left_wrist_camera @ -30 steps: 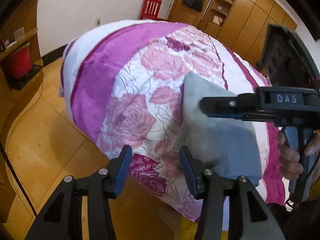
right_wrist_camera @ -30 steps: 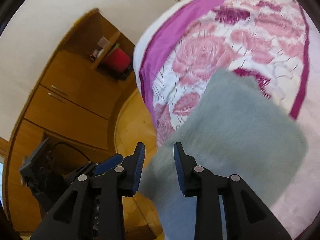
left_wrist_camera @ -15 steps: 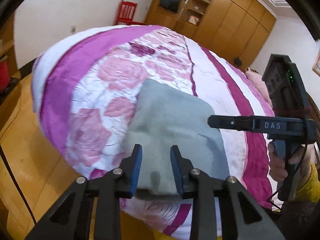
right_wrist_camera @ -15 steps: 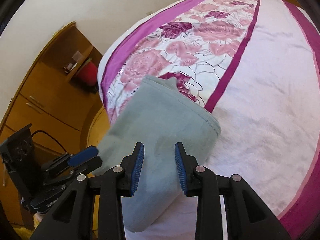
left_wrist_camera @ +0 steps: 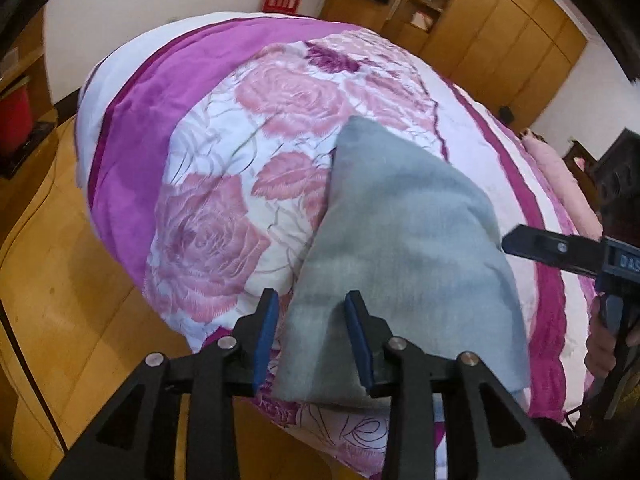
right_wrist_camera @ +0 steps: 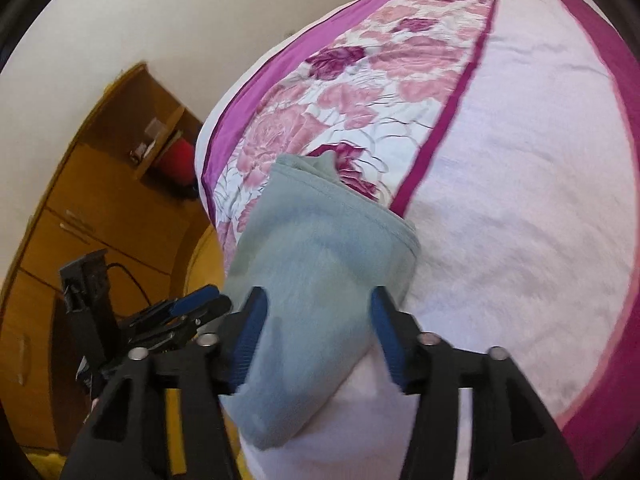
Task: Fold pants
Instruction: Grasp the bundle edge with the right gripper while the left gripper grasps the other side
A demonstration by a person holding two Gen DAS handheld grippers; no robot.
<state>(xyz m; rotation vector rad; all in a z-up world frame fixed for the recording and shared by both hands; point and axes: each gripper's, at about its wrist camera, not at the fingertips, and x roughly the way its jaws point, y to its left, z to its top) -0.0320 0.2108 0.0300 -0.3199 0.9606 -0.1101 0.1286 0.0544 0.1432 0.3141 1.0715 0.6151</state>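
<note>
The pants (left_wrist_camera: 404,248), grey-blue and folded into a thick pad, are seen lying on the bed (left_wrist_camera: 240,152), near its foot-end corner, w/ one folded end close to the bed's edge. They are laid partly on the rose-print strip and partly on the pale pink part beside the dark pink stripe.

The left gripper (left_wrist_camera: 310,336) is held over the pants' near corner. Its jaws have just been opening a little; they are seen apart, w/ a corner of cloth showing betw. the blue pads (left_wrist_camera: 264,332). The pads are not seen pressing on the cloth, so the pants look let go on this side.

The right gripper (right_wrist_camera: 318,336) is held over the other near end of the pants. Its jaws have just been opening wide. The cloth is seen betw. the blue pads (right_wrist_camera: 386,332) but is not squeezed, so it is let go here too.

In the left view, a hand (left_wrist_camera: 600,344) is seen on the right gripper's handle at the pic's right edge. A wood floor (left_wrist_camera: 60,280) is seen by the bed.
</note>
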